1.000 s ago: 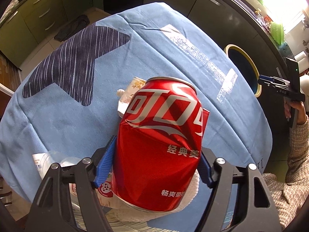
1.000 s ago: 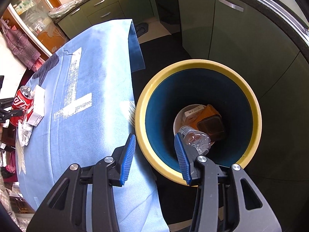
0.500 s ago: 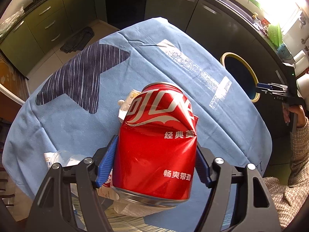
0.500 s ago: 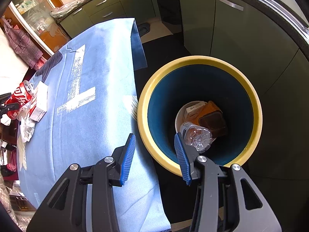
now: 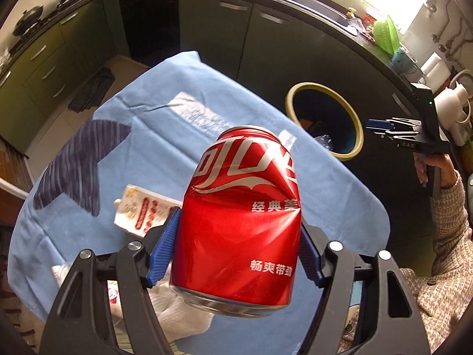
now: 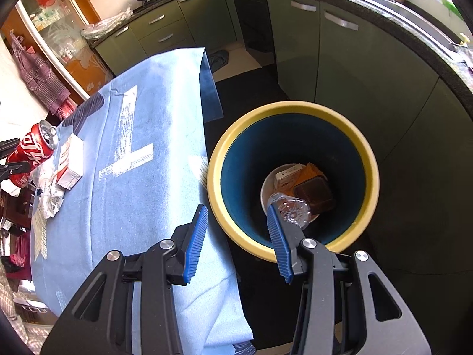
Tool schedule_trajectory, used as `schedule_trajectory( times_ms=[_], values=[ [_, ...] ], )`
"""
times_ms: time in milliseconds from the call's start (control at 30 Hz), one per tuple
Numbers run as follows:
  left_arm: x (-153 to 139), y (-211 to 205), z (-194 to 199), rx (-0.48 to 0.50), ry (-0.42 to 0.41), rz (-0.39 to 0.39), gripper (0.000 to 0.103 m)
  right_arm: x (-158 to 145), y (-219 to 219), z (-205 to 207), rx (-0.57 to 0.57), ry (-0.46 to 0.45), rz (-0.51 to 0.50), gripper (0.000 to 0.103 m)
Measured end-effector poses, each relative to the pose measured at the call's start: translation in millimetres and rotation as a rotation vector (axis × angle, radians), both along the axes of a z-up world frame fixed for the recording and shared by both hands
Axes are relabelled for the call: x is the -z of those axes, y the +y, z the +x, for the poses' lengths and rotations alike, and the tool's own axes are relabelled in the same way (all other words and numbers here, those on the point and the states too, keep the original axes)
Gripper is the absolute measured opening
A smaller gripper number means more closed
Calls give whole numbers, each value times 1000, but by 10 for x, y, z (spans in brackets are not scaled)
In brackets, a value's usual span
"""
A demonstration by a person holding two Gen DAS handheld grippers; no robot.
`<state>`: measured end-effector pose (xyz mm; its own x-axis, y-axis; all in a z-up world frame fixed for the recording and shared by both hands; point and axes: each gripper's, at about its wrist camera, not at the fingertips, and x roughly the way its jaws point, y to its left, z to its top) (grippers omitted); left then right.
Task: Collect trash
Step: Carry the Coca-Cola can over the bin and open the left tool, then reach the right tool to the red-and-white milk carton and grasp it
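the tabletop [image 5: 147, 136] under its blue cloth lies below you, and the yellow-rimmed bin [image 5: 356, 124] stands just off its far right edge, up and to the right of your left gripper [image 5: 236, 248]. its jaws grip the dented red can [image 5: 239, 224] across its middle, long axis pointing away from you, clear of the cloth. your right gripper [image 6: 236, 236] hangs by the bin, jaws open and empty.

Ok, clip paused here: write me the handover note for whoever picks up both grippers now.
Left gripper: shut on the dented red can, held above the table.
Right gripper: open, empty, above the near rim of the yellow-rimmed bin.
Done: clear bottle, brown tray and a white box already in the bin.
Left: bin the can, then the carton and crumpled wrappers on the table.
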<state>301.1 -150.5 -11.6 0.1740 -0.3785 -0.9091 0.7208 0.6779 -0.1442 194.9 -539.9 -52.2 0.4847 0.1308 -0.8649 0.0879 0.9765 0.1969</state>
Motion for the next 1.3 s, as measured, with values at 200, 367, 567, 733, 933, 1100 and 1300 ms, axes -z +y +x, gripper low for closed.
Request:
schedule_trajectory(
  times_ms=[200,367,567,733,933,1100,1300],
  values=[
    [-19,-1063,-95,156,1,-34,68,-175,-267,-337,40,-55,14,43],
    [172,-2019,-131,267,25,-24,68,-213,-518,-642,81,-71,31,43],
    [629,-2893,-13,291,68,26,68,-190,-805,-965,138,-77,48,43],
    [941,-3239,120,266,59,59,68,-137,-937,-1107,166,-66,55,43],
    [979,-3259,206,220,51,38,82,-119,-952,-1067,160,-57,55,43],
    [625,-2922,68,210,15,-25,82,-153,-842,-1021,125,-56,45,43],
    [31,-2093,-324,162,-42,-138,83,-214,-571,-920,60,-57,26,47]
  ],
)
